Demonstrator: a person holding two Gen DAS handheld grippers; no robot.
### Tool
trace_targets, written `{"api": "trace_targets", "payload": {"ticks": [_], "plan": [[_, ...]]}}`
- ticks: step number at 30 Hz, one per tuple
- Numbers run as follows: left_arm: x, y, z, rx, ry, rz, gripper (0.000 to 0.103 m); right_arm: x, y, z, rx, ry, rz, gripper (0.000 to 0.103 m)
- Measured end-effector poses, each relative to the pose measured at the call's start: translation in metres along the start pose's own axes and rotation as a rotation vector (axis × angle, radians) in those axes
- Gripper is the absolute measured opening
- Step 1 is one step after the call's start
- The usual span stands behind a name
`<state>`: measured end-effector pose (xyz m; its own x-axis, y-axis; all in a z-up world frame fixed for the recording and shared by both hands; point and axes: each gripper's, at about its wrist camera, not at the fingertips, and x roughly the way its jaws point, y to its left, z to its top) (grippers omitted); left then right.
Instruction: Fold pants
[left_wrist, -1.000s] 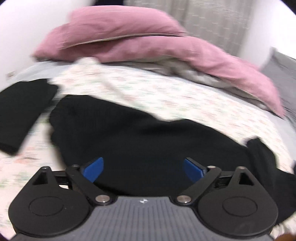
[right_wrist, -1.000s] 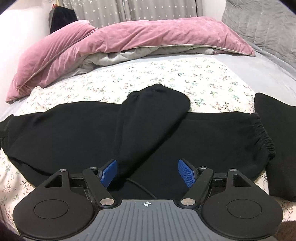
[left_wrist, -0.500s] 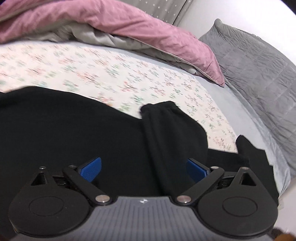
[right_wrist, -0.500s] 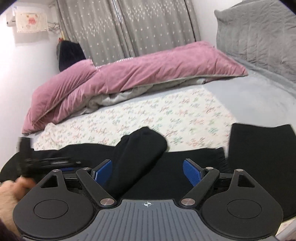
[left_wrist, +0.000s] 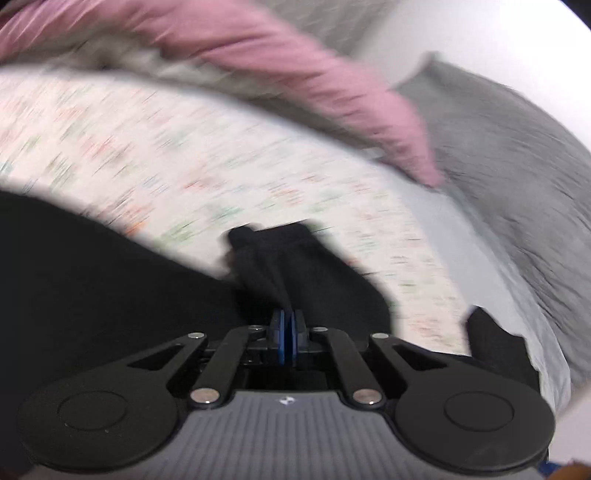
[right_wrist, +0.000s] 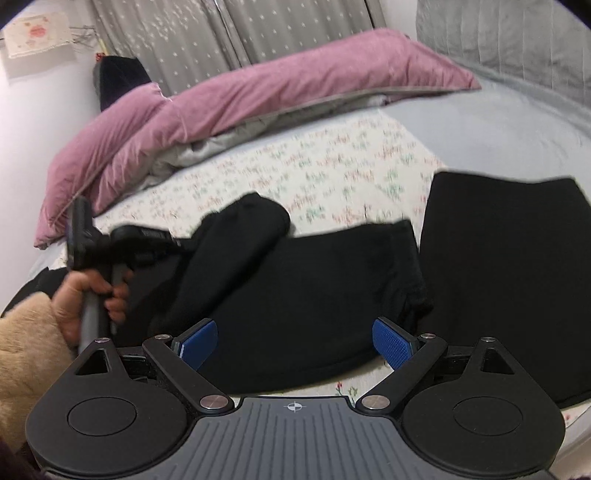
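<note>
Black pants (right_wrist: 303, 288) lie across the flowered bed sheet (right_wrist: 332, 166), one leg (right_wrist: 236, 251) folded over on top. My left gripper (left_wrist: 287, 325) is shut on the fabric of that folded leg (left_wrist: 295, 266); its blue pads pinch the cloth. The left wrist view is blurred by motion. In the right wrist view the left gripper (right_wrist: 173, 242) is held by a hand at the left, at the leg's edge. My right gripper (right_wrist: 295, 341) is open and empty, above the pants near the front edge.
A second black garment (right_wrist: 509, 280), folded flat, lies to the right of the pants. A pink duvet (right_wrist: 258, 96) and grey bedding (right_wrist: 517, 40) lie at the back. Curtains (right_wrist: 221, 37) hang behind.
My left gripper has shut on the folded pant leg; it was open before. It is moving fast, with blur. My right gripper has risen a little and stays open.
</note>
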<state>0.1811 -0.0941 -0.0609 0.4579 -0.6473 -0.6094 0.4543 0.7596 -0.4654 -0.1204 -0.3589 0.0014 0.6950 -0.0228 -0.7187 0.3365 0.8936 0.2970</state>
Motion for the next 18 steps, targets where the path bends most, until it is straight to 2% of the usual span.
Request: {"api": "trace_targets", "payload": {"ticks": [4, 7, 9, 12, 14, 16, 18], "plan": [[-0.022, -0.053, -0.01, 0.156, -0.027, -0.174, 0.019, 0.01, -0.004, -0.004, 0.01, 0.01, -0.017, 0.093], [-0.027, -0.091, -0.024, 0.252, 0.013, -0.293, 0.02, 0.013, -0.007, -0.004, 0.018, 0.001, -0.043, 0.093], [-0.023, -0.114, -0.039, 0.321, 0.071, -0.356, 0.02, 0.014, -0.01, -0.002, 0.028, -0.008, -0.067, 0.093], [-0.005, -0.134, -0.065, 0.391, 0.181, -0.393, 0.02, 0.012, -0.018, 0.0, 0.049, -0.03, -0.103, 0.093], [0.012, -0.139, -0.082, 0.432, 0.274, -0.395, 0.025, 0.01, -0.026, 0.001, 0.07, -0.042, -0.127, 0.093], [0.019, -0.14, -0.099, 0.47, 0.349, -0.385, 0.038, 0.009, -0.035, 0.001, 0.098, -0.049, -0.133, 0.093], [0.013, -0.142, -0.108, 0.513, 0.337, -0.377, 0.049, 0.008, -0.041, 0.002, 0.111, -0.053, -0.139, 0.093]]}}
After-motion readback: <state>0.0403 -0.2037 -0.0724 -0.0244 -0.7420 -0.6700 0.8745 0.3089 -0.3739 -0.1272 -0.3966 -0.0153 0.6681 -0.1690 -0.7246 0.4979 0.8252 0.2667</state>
